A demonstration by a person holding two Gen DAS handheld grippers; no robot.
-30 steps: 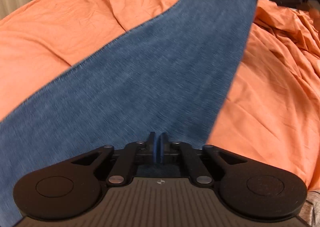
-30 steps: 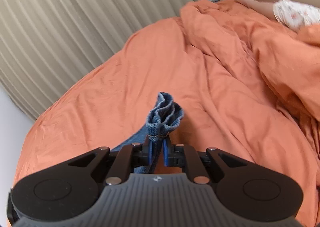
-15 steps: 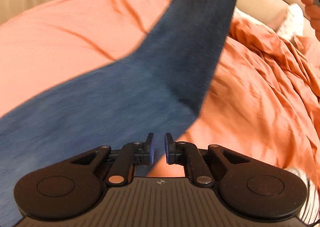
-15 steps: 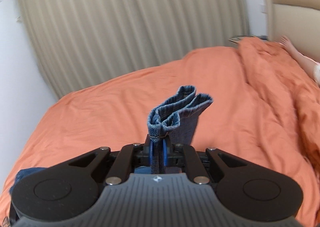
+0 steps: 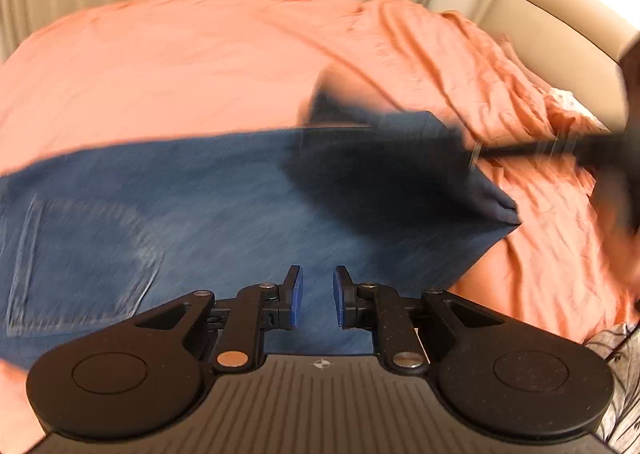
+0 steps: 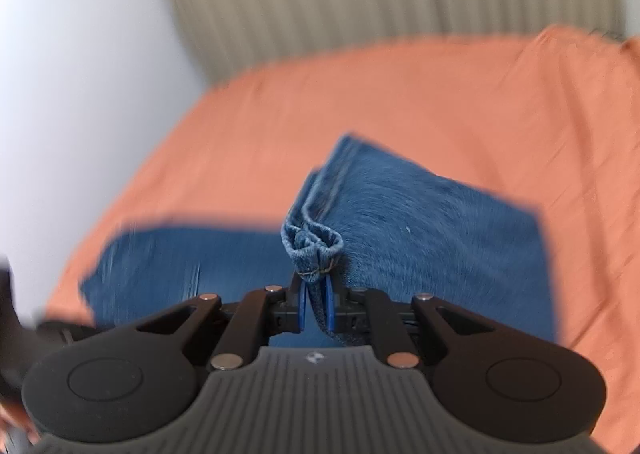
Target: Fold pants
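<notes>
Orange bedding (image 5: 200,66) covers the bed where the jeans (image 5: 208,206) lie spread, back pocket at eight o'clock, while my left claw (image 5: 318,296) hangs empty with its jaws parted above them and my right claw (image 6: 316,304) pinches their bunched hem (image 6: 312,244).

Left gripper open, right gripper clamped

The left gripper (image 5: 317,296) has its blue-padded fingers spread with a clear gap between them and nothing in it. The right gripper (image 6: 315,304) has its fingers pressed close together on a bunched hem of the jeans (image 6: 432,230), which sticks out just ahead of the fingertips.
</notes>
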